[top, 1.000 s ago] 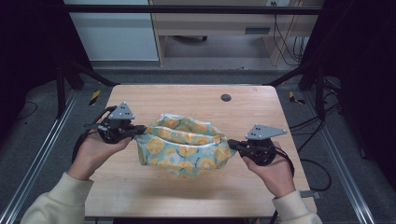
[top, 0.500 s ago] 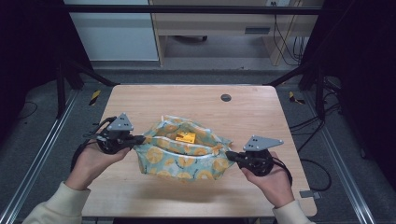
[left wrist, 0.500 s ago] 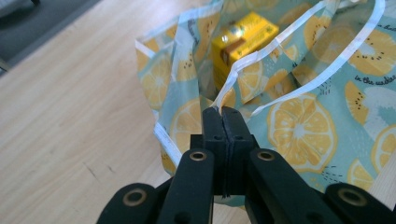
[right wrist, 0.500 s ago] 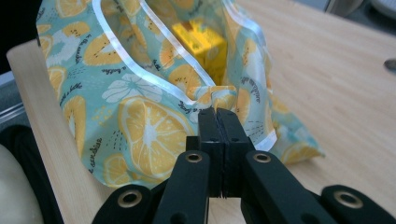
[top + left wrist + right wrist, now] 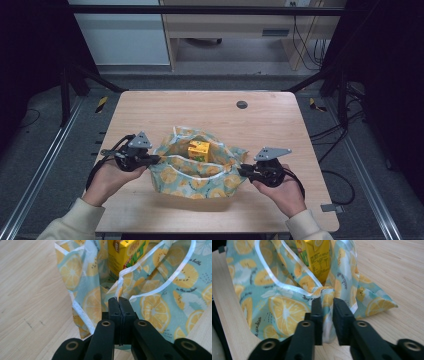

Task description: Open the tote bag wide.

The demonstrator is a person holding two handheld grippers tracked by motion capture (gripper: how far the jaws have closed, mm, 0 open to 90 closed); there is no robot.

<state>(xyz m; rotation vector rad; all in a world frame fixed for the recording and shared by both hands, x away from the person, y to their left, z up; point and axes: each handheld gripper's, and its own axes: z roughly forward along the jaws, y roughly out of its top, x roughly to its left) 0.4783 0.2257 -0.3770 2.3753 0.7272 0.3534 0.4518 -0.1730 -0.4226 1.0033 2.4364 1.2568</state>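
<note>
Bag point(image 5: 200, 175) open, yellow carton point(image 5: 198, 149) upright inside

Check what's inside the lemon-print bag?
A yellow drink carton stands upright inside the lemon-print bag, its top showing through the open mouth. Its base and the bag's bottom are hidden by the fabric.

A fabric bag point(image 5: 197, 172) is being rested on the near half of the wooden table point(image 5: 270, 120), roughly midway between its side edges. A drink carton point(image 5: 198, 149) is being kept upright inside the bag, towards its far side. The left gripper point(image 5: 150, 159) is being positioned at the bag's left edge, and the right gripper point(image 5: 241, 171) at its right edge, so that the bag is being flanked by the two. A small round grommet point(image 5: 242, 104) is being seen in the table behind the bag, near the far edge.
</note>
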